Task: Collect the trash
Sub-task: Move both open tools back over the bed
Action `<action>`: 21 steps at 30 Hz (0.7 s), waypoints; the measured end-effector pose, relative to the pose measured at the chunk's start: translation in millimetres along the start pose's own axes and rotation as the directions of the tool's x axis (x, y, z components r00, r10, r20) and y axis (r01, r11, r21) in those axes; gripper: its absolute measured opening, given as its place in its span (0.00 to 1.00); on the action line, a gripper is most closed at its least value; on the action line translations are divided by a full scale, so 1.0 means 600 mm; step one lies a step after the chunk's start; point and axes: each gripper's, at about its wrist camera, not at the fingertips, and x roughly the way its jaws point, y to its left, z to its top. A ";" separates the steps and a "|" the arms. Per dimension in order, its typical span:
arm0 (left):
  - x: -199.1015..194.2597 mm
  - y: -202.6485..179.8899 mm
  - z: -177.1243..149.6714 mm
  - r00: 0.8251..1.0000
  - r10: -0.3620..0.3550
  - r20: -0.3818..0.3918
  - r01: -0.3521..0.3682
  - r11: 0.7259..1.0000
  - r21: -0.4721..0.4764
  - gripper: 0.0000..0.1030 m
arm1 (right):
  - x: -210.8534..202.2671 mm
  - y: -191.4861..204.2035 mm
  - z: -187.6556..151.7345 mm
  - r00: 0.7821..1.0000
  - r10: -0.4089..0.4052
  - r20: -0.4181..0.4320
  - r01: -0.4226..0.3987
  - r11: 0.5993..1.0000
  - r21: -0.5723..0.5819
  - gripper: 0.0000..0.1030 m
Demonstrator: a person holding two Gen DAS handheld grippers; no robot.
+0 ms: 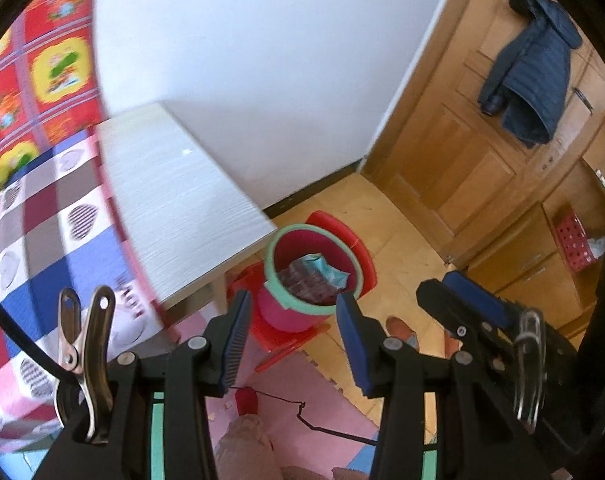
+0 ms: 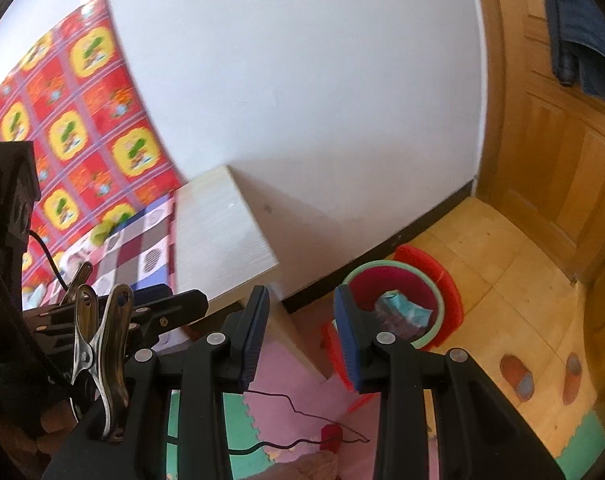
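Looking down from two wrist cameras into a small room. Seen in the lower half of the left wrist view: left gripper (image 1: 292, 336), black arms with ribbed blue pads, jaws parted, nothing between them. Framed in that gap, at the centre of the frame: round pink trash bin (image 1: 302, 280) with a mint-green rim, standing on the floor, well apart from the pads. Inside the bin: crumpled trash (image 1: 316, 278), a teal wrapper over something dark and glossy. Behind and under the bin: red plastic dustpan (image 1: 342, 236), smooth and curved. To the left of the bin: white table (image 1: 174, 196), flat, rectangular, with a fine wood grain. At the far left: checked bedspread (image 1: 42, 216) with heart patches. At the lower right: right gripper (image 1: 468, 298), also with blue pads.

In the right wrist view: right gripper (image 2: 302, 336) in the lower centre, jaws likewise parted and empty. Bin to the right of centre, partly hidden behind the right-hand pad. Below the jaws: pink and green foam mat (image 2: 294, 400) with jigsaw edges, a red ball of yarn (image 2: 331, 436) trailing a dark thread. At the right edge: wooden door (image 2: 554, 160), panelled, honey-coloured.
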 end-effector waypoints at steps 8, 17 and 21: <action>-0.064 0.063 -0.032 0.997 0.074 0.032 -0.071 0.994 -0.086 0.45 | -0.019 0.065 -0.019 0.996 0.085 -0.022 -0.086 0.994 -0.061 0.34; -0.127 0.155 -0.062 0.986 0.157 0.057 -0.143 0.970 -0.195 0.45 | -0.024 0.150 -0.015 0.979 0.198 -0.044 -0.202 0.970 -0.134 0.34; -0.152 0.199 -0.076 0.981 0.184 0.060 -0.166 0.959 -0.231 0.44 | -0.021 0.199 -0.017 0.968 0.243 -0.058 -0.250 0.952 -0.176 0.34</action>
